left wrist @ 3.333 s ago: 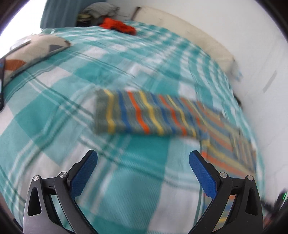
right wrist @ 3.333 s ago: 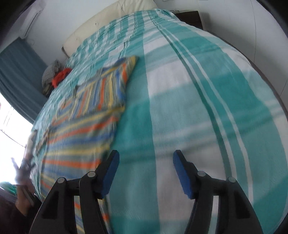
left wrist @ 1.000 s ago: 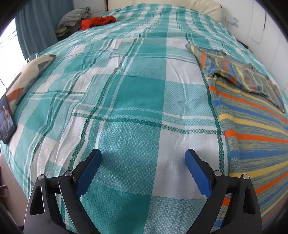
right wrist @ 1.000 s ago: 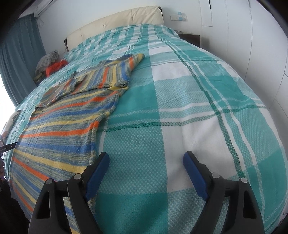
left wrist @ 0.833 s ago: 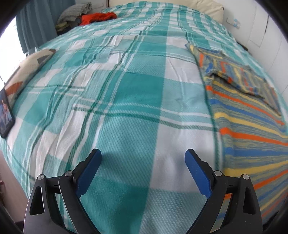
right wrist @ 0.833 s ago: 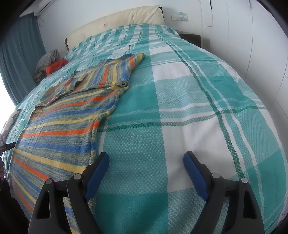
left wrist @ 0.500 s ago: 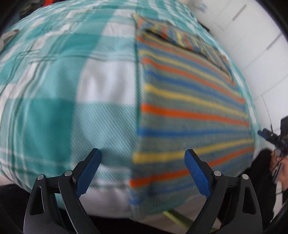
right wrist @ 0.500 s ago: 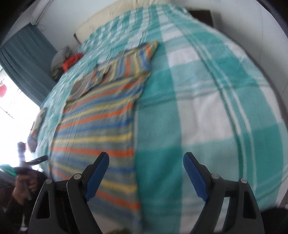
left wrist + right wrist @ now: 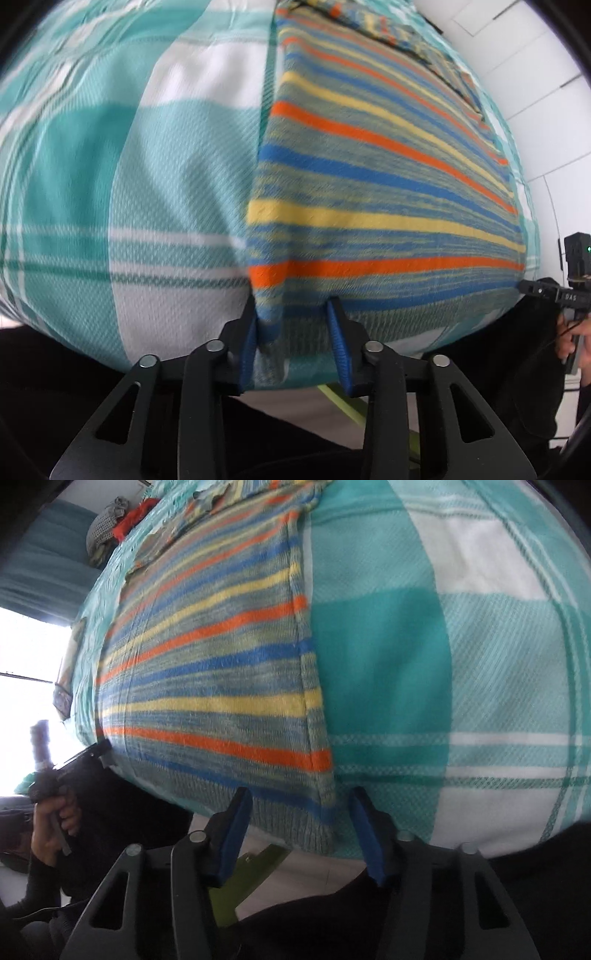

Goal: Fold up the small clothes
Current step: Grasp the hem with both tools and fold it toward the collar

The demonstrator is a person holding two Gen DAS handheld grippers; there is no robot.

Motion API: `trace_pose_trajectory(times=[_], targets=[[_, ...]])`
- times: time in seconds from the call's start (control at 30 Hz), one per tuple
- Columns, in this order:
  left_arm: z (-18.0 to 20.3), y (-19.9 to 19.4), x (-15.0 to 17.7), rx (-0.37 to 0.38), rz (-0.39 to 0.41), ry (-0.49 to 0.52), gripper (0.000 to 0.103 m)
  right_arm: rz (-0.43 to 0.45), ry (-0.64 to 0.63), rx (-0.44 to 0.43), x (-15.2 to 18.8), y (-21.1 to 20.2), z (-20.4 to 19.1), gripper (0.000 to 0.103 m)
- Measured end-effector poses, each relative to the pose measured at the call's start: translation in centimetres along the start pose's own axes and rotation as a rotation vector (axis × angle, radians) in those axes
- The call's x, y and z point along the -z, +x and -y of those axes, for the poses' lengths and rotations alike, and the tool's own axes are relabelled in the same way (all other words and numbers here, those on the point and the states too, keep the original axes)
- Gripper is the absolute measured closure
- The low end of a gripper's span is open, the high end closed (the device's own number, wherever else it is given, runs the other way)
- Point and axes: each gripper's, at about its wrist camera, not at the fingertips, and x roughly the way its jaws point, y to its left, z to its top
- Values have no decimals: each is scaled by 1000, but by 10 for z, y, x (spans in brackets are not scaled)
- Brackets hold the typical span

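Note:
A striped knit sweater (image 9: 369, 184) (image 9: 207, 672) in orange, blue, yellow and grey lies flat on the teal plaid bed cover (image 9: 147, 166) (image 9: 461, 664), its hem hanging over the bed's near edge. My left gripper (image 9: 293, 332) points steeply down at the hem's left corner. Its jaws are closing with the corner between them, one pad touching the edge and a gap still showing. My right gripper (image 9: 300, 812) straddles the hem's right corner. Its jaws are closing too, and they stand wider than the fabric.
A pile of clothes with a red piece (image 9: 125, 520) sits at the bed's far end by a teal curtain (image 9: 37, 572). Each view shows the person's other hand (image 9: 570, 339) (image 9: 51, 812) on a gripper handle. Pale floor (image 9: 314, 867) lies below the bed edge.
Both grippers swung from the bare plaid cover onto the sweater and tipped down to the bed's near edge. Their jaws went from wide apart to narrowed around the two hem corners.

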Motion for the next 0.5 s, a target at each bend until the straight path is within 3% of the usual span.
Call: trace_pose_trajectory(times=[0.07,0.13,0.17,0.23,0.33,0.5], targets=[[3,0,-3,-16,-6,9,73,-28,4,-32,1,3,2,70],[2,1,-3,-3,-9,6,97,-58,4,-53,3,6,4,93],[0,1,-4,16,-14,-10,98,-50,13,-59,4,7,5,98],[-6,-4,-4,58,-15,-42,99,-26,40,-104,4,1,7,98],[-20,-25,-9,182,17,-118,99,47,90,-236,0,-21,11,98],[-21,-68,-69,312,143,-151,99,194,99,-353,-41,-64,9,98]])
